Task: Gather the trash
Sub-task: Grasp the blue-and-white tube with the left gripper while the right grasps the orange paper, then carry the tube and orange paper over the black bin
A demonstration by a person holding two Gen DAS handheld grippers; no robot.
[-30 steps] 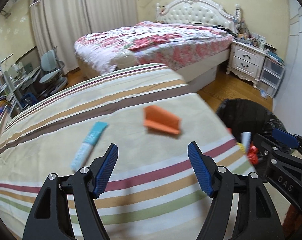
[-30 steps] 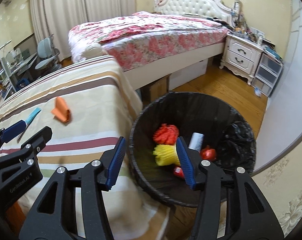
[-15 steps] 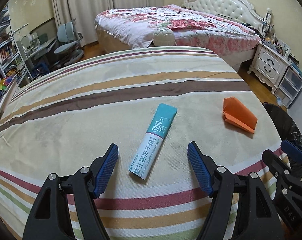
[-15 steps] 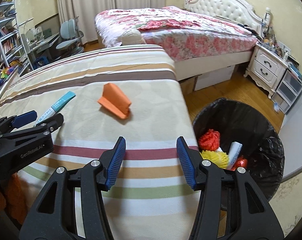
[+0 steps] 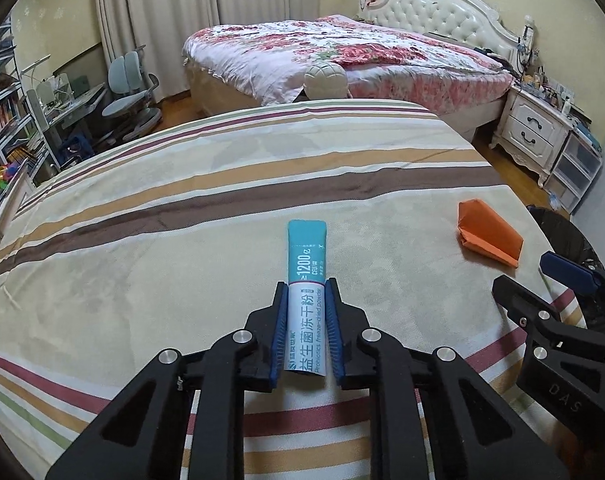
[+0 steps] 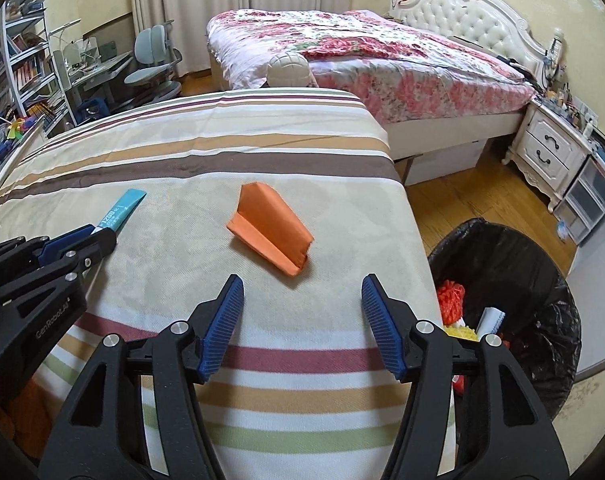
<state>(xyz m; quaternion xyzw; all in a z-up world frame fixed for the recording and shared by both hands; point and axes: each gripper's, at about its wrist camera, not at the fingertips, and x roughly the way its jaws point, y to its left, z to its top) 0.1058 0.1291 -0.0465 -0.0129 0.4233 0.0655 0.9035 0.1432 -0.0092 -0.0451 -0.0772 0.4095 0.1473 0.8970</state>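
Observation:
A teal and white powder sachet (image 5: 306, 276) lies on the striped cloth (image 5: 142, 280). My left gripper (image 5: 305, 292) is shut on the sachet's white lower half; its teal end sticks out ahead. The sachet also shows in the right wrist view (image 6: 120, 212), held by the left gripper (image 6: 90, 236). An orange folded paper (image 6: 270, 228) lies on the cloth just ahead of my right gripper (image 6: 302, 300), which is open and empty above the cloth. The paper shows at the right in the left wrist view (image 5: 488, 238). A black-lined trash bin (image 6: 542, 280) stands right of the table.
The bin holds red, yellow and white trash (image 6: 454, 300). A floral bed (image 6: 382, 52) stands behind, with a white nightstand (image 6: 550, 152) to its right. A desk and grey chairs (image 5: 130, 92) are at the far left. The table edge runs along the right, near the bin.
My left gripper has moved forward over the sachet and shut on it. My right gripper has swung left from over the bin to face the orange paper, staying open.

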